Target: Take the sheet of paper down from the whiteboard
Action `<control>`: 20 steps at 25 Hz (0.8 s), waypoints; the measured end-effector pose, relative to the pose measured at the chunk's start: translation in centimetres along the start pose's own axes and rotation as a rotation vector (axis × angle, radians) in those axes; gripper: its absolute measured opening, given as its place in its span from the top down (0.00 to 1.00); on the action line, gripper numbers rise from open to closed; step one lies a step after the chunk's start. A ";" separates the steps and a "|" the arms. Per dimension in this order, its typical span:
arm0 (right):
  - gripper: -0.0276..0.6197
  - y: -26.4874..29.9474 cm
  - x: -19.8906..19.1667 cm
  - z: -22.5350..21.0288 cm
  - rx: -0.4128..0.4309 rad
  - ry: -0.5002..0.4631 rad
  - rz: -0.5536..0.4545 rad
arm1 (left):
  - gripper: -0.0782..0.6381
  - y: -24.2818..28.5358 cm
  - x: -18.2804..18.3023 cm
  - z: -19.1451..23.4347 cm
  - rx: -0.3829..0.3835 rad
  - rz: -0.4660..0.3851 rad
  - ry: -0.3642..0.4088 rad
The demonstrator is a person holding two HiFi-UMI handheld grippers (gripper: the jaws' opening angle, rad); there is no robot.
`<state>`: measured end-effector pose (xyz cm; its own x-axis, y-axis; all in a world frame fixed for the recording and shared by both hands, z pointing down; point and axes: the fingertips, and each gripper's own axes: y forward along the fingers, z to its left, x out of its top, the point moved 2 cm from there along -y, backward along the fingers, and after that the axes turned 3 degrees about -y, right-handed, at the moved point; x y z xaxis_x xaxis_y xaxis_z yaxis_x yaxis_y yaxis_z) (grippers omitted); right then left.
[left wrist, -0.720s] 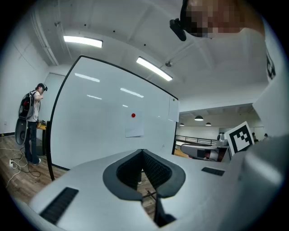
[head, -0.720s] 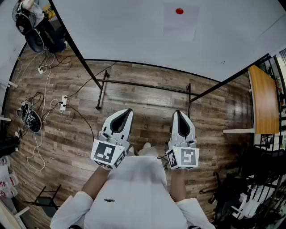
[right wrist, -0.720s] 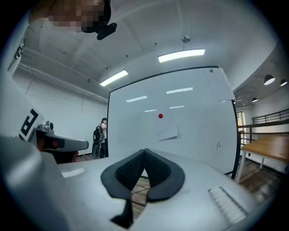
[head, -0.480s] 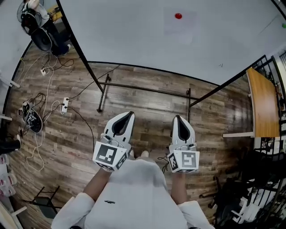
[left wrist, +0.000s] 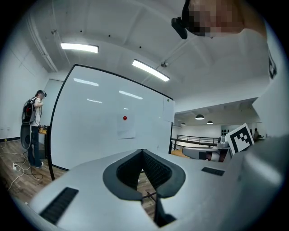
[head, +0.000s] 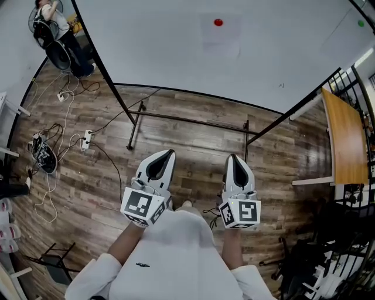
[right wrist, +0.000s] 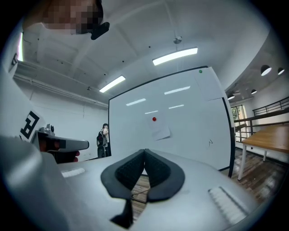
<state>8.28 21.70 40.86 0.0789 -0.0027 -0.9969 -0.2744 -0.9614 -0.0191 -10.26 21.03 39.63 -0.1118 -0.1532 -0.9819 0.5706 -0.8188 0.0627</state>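
Note:
A white sheet of paper (head: 221, 36) hangs on the whiteboard (head: 176, 47) under a round red magnet (head: 218, 22). The same sheet (left wrist: 126, 128) and magnet (left wrist: 125, 118) show far ahead in the left gripper view, and the sheet (right wrist: 161, 131) with the magnet (right wrist: 154, 119) in the right gripper view. My left gripper (head: 166, 154) and right gripper (head: 232, 159) are held side by side close to my body, well short of the board. Both are shut with nothing between the jaws.
The whiteboard stands on a black metal frame (head: 187, 117) over a wooden floor. Cables and a power strip (head: 86, 138) lie at the left. Another person (head: 50, 17) stands at the board's left end. A wooden table (head: 345, 140) is at the right.
The view has shifted so the paper and magnet sit slightly further left and higher. Both grippers keep the same side-by-side pose, still shut.

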 end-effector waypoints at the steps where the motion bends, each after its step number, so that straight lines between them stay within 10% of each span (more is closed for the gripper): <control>1: 0.94 -0.4 0.0 -0.4 0.001 0.003 -0.007 | 0.88 0.2 -0.1 -0.5 -0.003 0.001 0.003; 20: 0.93 6.0 -0.9 -6.7 0.017 0.002 0.001 | 0.88 10.2 0.2 -0.1 -0.027 -0.016 0.005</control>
<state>13.01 14.10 42.17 0.0809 -0.0046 -0.9967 -0.2909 -0.9566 -0.0192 -4.39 12.66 40.09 -0.1168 -0.1371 -0.9836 0.5909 -0.8057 0.0421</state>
